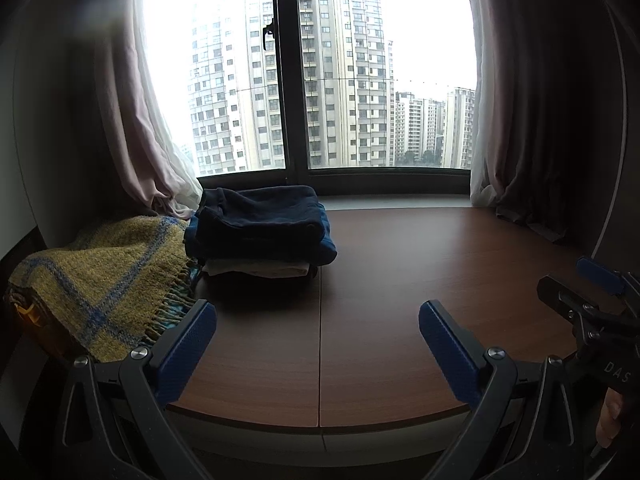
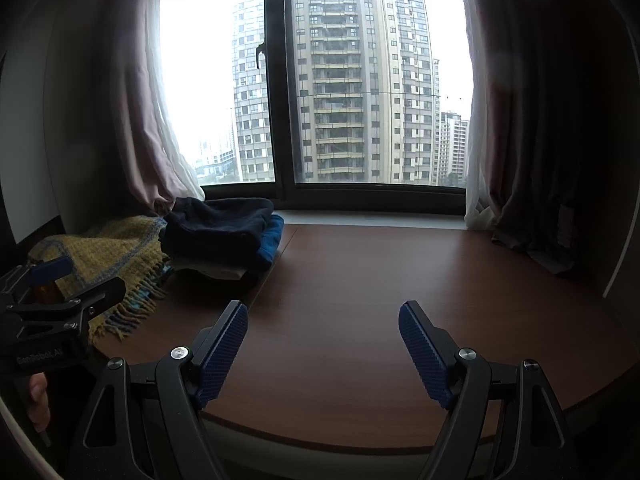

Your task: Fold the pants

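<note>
A folded stack of clothes with dark navy pants [image 1: 260, 220] on top sits at the back left of the brown wooden platform [image 1: 400, 300]; it also shows in the right wrist view [image 2: 218, 228]. A blue garment and a pale one lie under it. My left gripper [image 1: 318, 332] is open and empty, held above the platform's near edge. My right gripper [image 2: 324, 328] is open and empty, also above the near part of the platform [image 2: 380, 300]. Each gripper shows at the edge of the other's view, the right one [image 1: 592, 300] and the left one [image 2: 52, 292].
A yellow and blue plaid fringed blanket [image 1: 100, 280] lies left of the stack, also seen in the right wrist view [image 2: 108, 256]. Curtains [image 1: 136, 120] hang at both sides of the window [image 1: 288, 80]. A wall stands on the left.
</note>
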A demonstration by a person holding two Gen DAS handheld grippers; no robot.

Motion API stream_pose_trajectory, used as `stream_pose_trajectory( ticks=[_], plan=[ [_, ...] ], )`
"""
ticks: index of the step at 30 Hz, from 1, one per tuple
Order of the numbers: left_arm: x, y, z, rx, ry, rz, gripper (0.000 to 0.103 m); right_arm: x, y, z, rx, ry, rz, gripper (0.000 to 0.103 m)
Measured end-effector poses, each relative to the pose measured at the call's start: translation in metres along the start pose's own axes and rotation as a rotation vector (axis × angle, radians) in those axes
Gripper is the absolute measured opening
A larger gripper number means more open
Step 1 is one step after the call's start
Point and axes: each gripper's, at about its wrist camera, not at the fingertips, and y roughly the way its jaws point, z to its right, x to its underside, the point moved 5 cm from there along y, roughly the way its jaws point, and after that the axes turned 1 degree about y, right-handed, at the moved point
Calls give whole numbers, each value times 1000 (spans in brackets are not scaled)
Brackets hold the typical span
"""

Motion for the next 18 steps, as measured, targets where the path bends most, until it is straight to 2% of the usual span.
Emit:
stream_pose_trajectory(
  ticks=[18],
  plan=[
    [1, -1, -5, -25, -28, -13, 103, 2, 2, 3, -5, 1, -7, 79]
  ],
)
